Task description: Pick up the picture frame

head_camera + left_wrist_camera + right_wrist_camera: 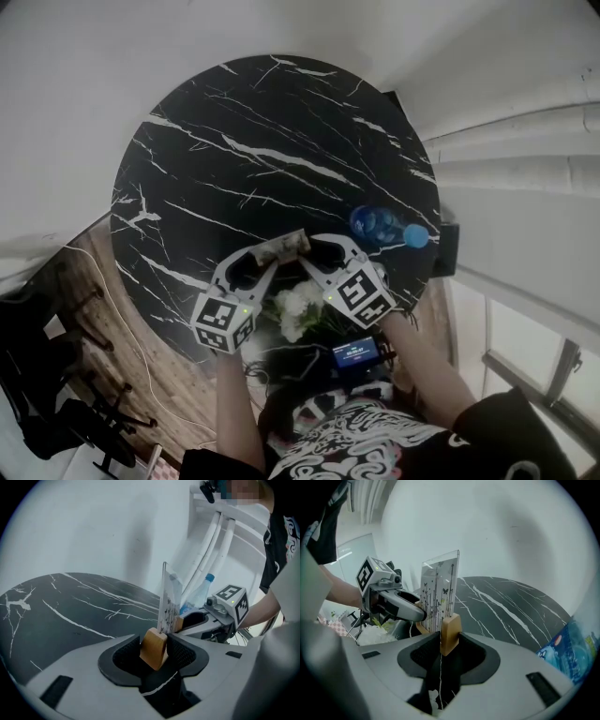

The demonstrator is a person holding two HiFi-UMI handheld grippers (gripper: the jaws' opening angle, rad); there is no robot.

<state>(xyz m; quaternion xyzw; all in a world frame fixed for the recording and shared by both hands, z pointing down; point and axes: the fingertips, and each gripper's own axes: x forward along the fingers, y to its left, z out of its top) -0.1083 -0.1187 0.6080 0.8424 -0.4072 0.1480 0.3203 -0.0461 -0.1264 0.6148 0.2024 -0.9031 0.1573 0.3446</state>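
The picture frame (281,247) is a clear panel printed with thin stems and butterflies (439,590), set in two small wooden feet. It is over the near part of the round black marble table (272,141). My left gripper (251,266) is shut on one wooden foot (154,648), which sits between its black pads. My right gripper (323,251) is shut on the other foot (450,632) from the opposite end. The panel (169,604) stands upright between the two grippers. Whether the feet still touch the table is hidden.
A blue water bottle (375,225) lies on the table just right of my right gripper. White flowers (298,309) and a small lit screen (356,353) are at the table's near edge, under my hands. A white wall rises behind the table, with window frames to the right.
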